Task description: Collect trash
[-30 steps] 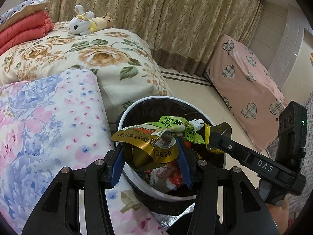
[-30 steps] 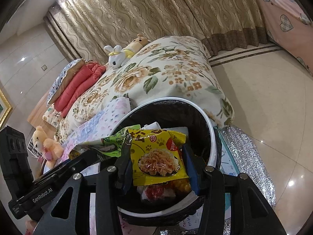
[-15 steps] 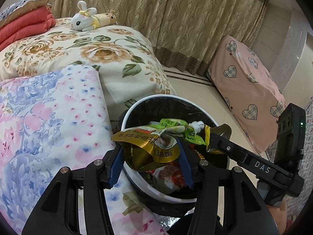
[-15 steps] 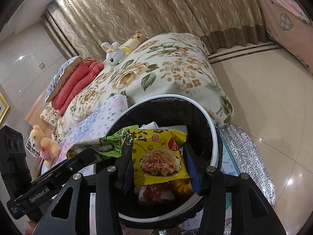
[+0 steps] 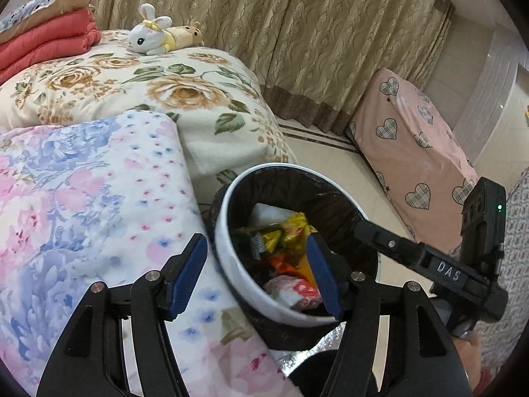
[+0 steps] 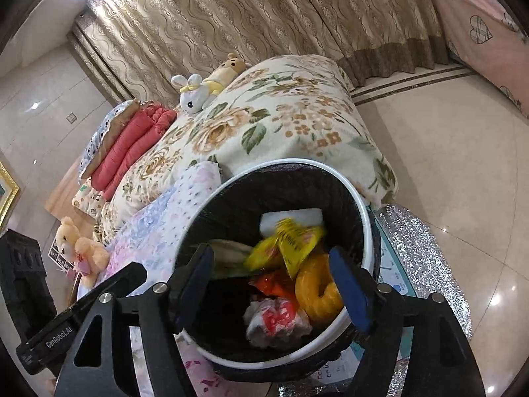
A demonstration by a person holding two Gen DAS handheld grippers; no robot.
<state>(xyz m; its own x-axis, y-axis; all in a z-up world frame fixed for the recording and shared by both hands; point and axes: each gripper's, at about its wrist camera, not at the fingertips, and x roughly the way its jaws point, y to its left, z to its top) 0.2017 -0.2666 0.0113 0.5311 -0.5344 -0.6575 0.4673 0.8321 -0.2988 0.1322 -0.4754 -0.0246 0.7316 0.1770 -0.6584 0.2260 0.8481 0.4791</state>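
Both hand-held grippers hang over the bin (image 5: 228,264), pointing down into its mouth. The left hand-held gripper (image 5: 258,271) has its jaws opening, with nothing pinched between the blue pads (image 5: 185,274); one pad sits outside the white rim over the quilt (image 5: 82,198), the other over the bin's inside. The right hand-held gripper (image 6: 274,284) is opening too, its pads standing apart on either side of the trash below and gripping nothing.

The wrappers (image 6: 291,241) lie loose inside the bin, below and between the right gripper's fingers, blurred. In the left wrist view the gold and yellow wrappers (image 5: 281,231) lie on the pile, between and below the left pads. Under them sit an orange packet (image 6: 271,281), a yellow bag (image 6: 317,291), a white crumpled bag with red print (image 6: 277,321) and a white block (image 6: 291,216) against the far wall of the black liner.

The bin stands on the floor (image 6: 446,165) just beside the bed (image 5: 148,82), touching the quilt's edge. A plush rabbit (image 5: 148,38) lies on the floral blanket.
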